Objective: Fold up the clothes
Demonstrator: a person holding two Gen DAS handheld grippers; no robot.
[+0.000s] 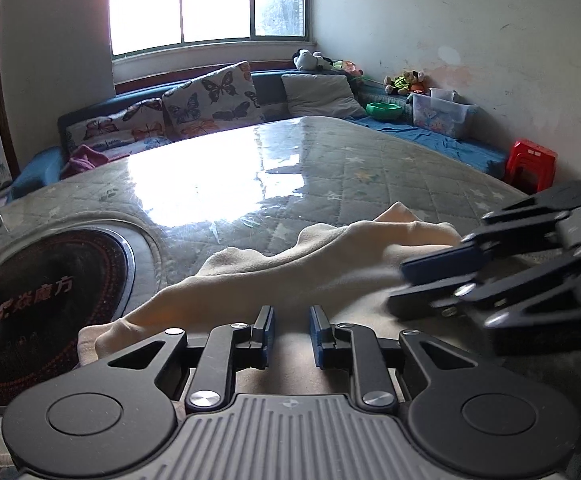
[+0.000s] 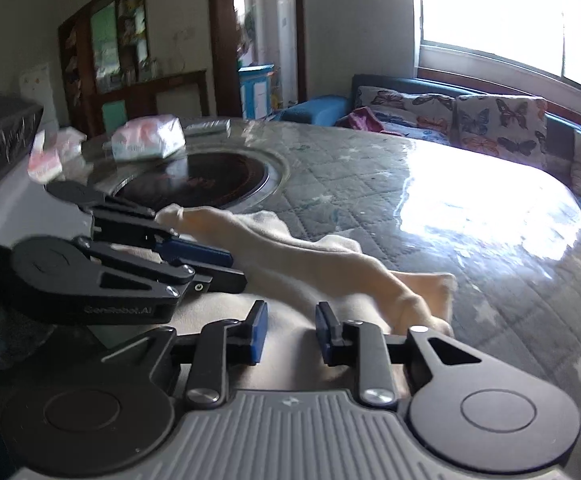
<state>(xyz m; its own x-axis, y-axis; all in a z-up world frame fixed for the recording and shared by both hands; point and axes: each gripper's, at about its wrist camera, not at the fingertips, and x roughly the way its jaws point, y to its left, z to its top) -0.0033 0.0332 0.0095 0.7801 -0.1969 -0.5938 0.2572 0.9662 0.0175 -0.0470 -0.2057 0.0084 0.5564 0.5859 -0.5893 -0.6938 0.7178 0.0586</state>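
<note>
Left wrist view: a cream garment (image 1: pixel 314 264) is lying rumpled on the glass-topped surface (image 1: pixel 330 160), at its near edge. The left tongs (image 1: pixel 291 338), standing apart and empty, are being held over it; the right tongs (image 1: pixel 400 284), at 3 o'clock, are blurred, so their gap cannot be told there. In the right wrist view they (image 2: pixel 292 334) are standing apart. Whether folding is beginning or being finished is not being settled. The garment's near part is being hidden.
</note>
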